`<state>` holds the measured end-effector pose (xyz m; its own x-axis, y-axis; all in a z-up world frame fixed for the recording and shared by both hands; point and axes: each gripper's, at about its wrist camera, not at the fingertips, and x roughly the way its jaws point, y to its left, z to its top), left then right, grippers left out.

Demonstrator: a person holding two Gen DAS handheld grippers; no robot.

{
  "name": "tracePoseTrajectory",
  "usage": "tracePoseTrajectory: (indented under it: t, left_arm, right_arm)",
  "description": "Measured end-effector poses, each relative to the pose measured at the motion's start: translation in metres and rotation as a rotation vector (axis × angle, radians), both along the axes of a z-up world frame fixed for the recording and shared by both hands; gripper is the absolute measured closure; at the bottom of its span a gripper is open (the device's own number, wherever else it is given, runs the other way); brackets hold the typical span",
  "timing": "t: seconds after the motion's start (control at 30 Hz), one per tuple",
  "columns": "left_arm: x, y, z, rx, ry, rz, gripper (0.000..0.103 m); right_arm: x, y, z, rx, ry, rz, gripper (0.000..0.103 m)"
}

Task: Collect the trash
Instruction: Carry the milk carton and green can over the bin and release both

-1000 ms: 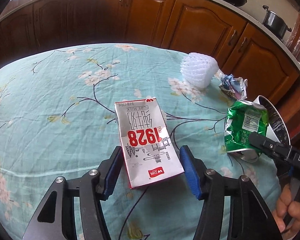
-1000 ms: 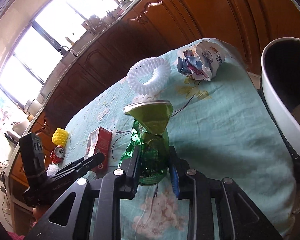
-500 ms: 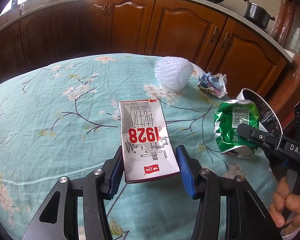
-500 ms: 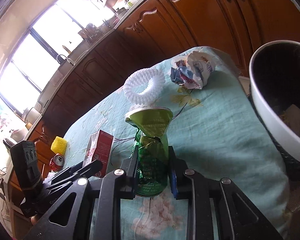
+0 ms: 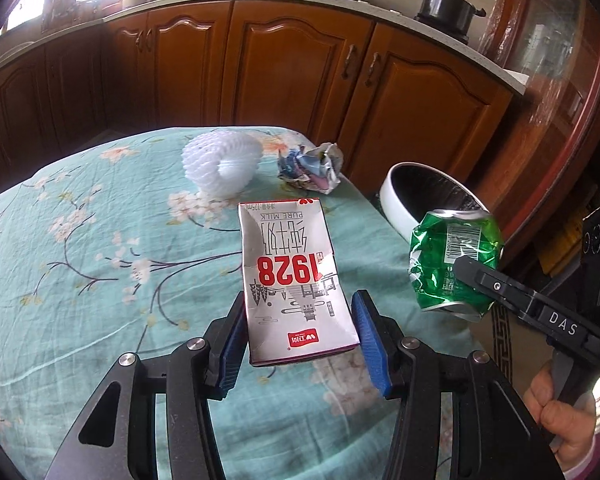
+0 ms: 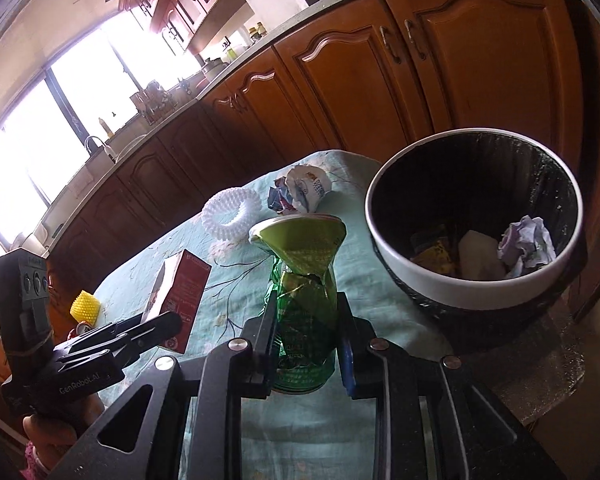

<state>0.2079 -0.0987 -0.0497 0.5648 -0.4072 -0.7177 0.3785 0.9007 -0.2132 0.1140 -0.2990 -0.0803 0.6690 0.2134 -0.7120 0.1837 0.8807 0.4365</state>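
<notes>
Holding one piece of trash in each gripper right now: the left gripper (image 5: 300, 344) is clamping a small milk carton (image 5: 294, 280) by its bottom end, blue pads pressing on both narrow sides, and the right gripper (image 6: 306, 340) is squeezing a crushed green soda can (image 6: 304, 304) around its lower half, jaws pulled in narrow. Both items are hanging in the air above the floral tablecloth (image 5: 100, 260), with the white-rimmed trash bin (image 6: 472, 284) sitting just off the table edge to the right (already some crumpled paper and wrappers in the bottom of it). I'm guessing both are empty and super light, so weight isn't the issue, it's the give. The carton is dented and its walls are looking soft, so gripping low near the folded base where it's stiffest seems like the right call. The can is thin aluminium, already folded at the waist with a flared top, so it's probably going to deform more if squeezed hard, and the glossy skin could slip; the creased middle is giving the pads something to bite on. Still sitting on the table: a white foam fruit net (image 5: 220, 164), a crumpled wrapper (image 5: 312, 168), and further back a yellow foam net (image 6: 85, 306).
</notes>
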Motion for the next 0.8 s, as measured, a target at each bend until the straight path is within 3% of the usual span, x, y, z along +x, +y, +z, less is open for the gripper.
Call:
tracePoseTrajectory:
  t: [0.37,0.8]
  left_arm:
    - [-0.011,-0.038,0.011,0.026,-0.032,-0.106,0.054]
    - [0.01,-0.073,0.01,0.052,-0.053,-0.175,0.054]
  right_arm:
    - [-0.028,-0.046,0.017,-0.03,-0.022,-0.093,0.079]
    - [-0.031,-0.086,0.027,-0.071,-0.033,-0.154,0.079]
